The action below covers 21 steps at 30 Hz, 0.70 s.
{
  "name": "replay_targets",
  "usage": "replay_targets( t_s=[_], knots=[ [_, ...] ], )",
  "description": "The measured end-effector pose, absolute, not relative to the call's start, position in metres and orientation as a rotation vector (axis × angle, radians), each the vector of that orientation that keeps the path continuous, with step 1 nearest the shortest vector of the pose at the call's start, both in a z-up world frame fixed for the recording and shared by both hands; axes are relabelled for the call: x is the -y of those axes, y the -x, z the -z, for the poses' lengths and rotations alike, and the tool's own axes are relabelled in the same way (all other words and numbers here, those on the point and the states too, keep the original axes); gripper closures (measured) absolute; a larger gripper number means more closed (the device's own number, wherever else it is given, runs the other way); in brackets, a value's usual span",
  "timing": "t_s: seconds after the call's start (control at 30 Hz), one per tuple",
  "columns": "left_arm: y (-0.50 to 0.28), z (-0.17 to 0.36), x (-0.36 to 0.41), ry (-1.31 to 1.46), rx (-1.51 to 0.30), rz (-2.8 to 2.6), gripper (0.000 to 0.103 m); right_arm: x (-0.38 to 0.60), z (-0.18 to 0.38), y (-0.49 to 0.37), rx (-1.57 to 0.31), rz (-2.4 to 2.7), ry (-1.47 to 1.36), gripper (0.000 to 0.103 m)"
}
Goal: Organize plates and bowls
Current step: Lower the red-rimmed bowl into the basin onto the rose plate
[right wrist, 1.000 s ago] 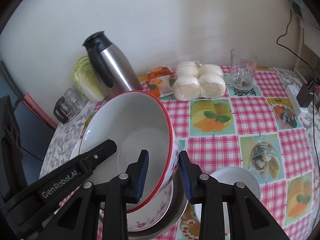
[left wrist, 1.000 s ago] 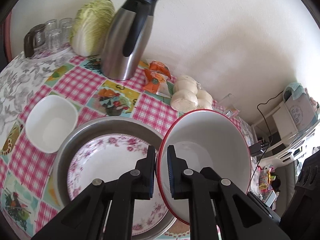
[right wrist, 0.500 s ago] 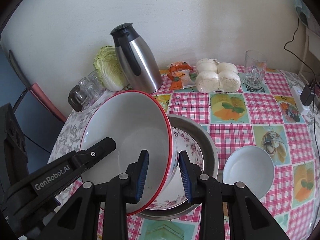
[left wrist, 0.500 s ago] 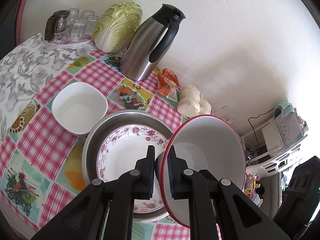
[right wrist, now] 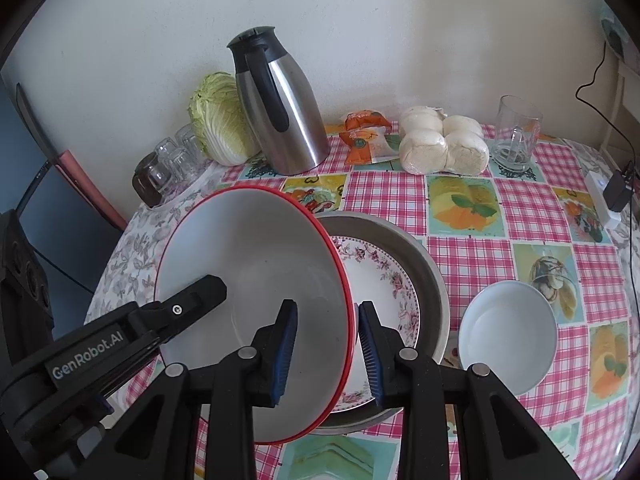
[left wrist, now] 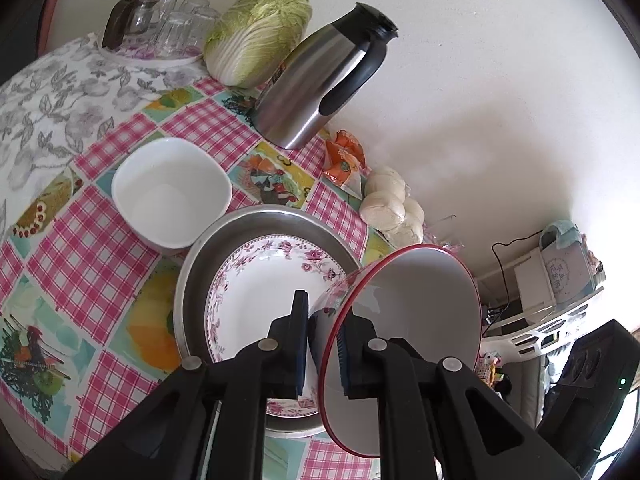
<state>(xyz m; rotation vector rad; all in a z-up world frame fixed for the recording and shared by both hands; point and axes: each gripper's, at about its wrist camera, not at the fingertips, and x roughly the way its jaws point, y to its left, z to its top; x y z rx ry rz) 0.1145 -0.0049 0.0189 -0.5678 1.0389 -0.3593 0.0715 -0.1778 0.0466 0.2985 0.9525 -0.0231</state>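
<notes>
A large red-rimmed white bowl [left wrist: 416, 304] [right wrist: 256, 280] is held tilted in the air by both grippers. My left gripper [left wrist: 323, 338] is shut on its rim, and so is my right gripper [right wrist: 328, 350] on the opposite side. Below it a floral plate [left wrist: 264, 280] [right wrist: 384, 280] lies inside a metal basin [left wrist: 192, 280] [right wrist: 424, 264]. A square white bowl [left wrist: 170, 194] stands left of the basin in the left wrist view. A round white bowl [right wrist: 508, 326] stands right of the basin in the right wrist view.
A steel thermos [left wrist: 320, 80] [right wrist: 280, 108], a cabbage [left wrist: 256, 36] [right wrist: 220, 120], a tray of glasses [left wrist: 160, 24], orange packets [right wrist: 364, 132], wrapped buns [right wrist: 440, 144] and a glass mug [right wrist: 516, 132] line the wall side. A charger [right wrist: 608, 196] lies at the right edge.
Both grippers have risen and pulled back with the red-rimmed bowl, lifting it higher off the plate and basin. More of the table shows now.
</notes>
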Motion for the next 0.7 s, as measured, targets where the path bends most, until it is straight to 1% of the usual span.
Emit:
replay_targets(
  t_s=[0.3,0.7],
  knots=[
    [-0.127,0.002,-0.005,0.608,-1.088,0.346,0.09,0.17,-0.026,-0.083,-1.004,0.012,-0.303,0.07],
    [-0.143,0.029,0.006,0.589,-1.156,0.319,0.09,0.177,0.012,-0.1,-1.088,0.038,-0.351,0.07]
  ],
)
